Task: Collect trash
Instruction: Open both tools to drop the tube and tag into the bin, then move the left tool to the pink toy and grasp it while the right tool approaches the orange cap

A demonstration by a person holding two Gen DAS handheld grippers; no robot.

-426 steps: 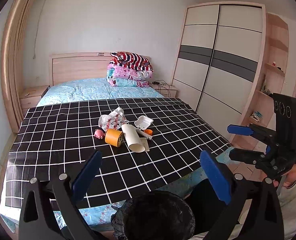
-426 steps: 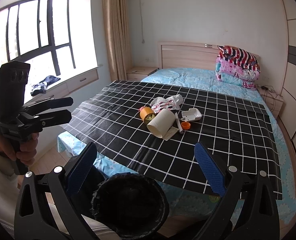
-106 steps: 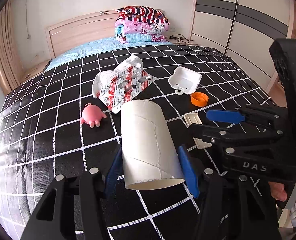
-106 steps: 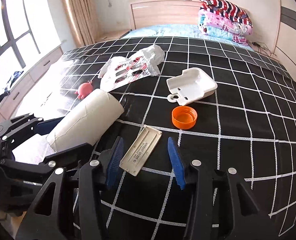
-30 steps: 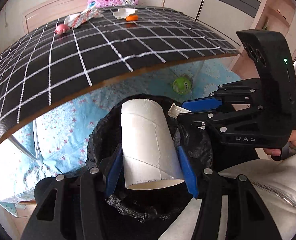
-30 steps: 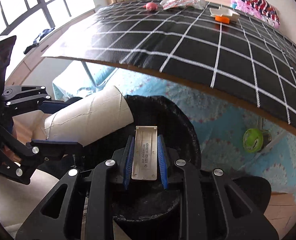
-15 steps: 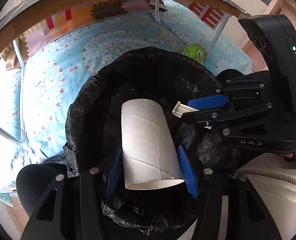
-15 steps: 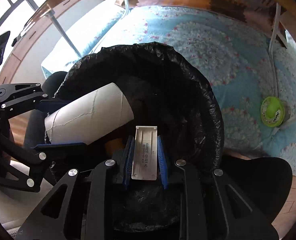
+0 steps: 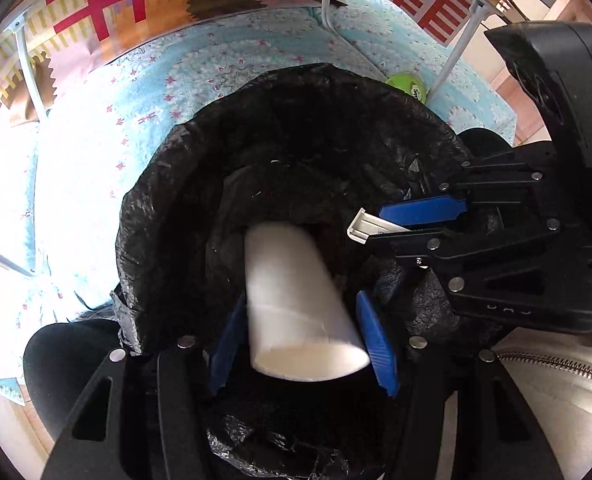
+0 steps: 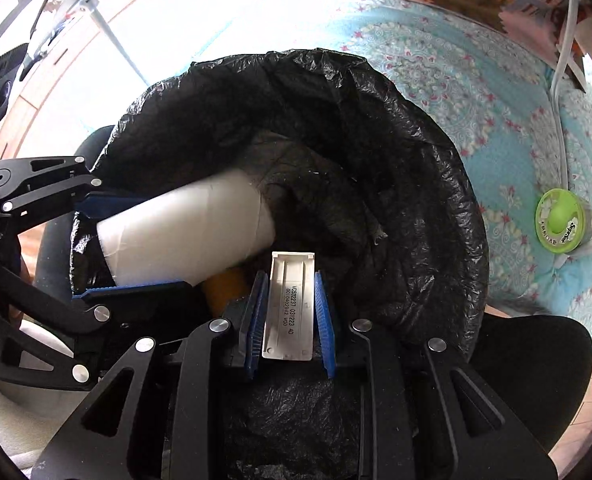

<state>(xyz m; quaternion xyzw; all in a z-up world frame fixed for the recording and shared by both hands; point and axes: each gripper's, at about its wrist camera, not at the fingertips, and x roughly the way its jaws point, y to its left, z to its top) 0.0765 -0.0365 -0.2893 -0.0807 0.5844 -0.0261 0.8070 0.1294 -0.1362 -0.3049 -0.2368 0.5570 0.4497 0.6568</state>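
Both cams sit on the handheld grippers, fisheye, aimed steeply down, v. close over the black-lined bin (image 9: 164, 184). Left wrist cam looks along its own blue fingers (image 9: 376, 340) into the bin mouth, w/ the right gripper (image 9: 408, 220) coming in from its right edge. Right wrist cam does the same from the other side; left gripper (image 10: 96, 240) enters at its left. Shared: bin interior (image 10: 416, 160), white tube (image 10: 184, 232), blue patterned mat (image 10: 476, 80), green round thing (image 10: 562, 216) on the floor.

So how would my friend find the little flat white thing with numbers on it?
Look into the big bin lined with a black bag. Above its opening, the right gripper pinches a flat white plastic strip between blue pads. Unlike the fat white tube beside it, it's thin with printed numbers.
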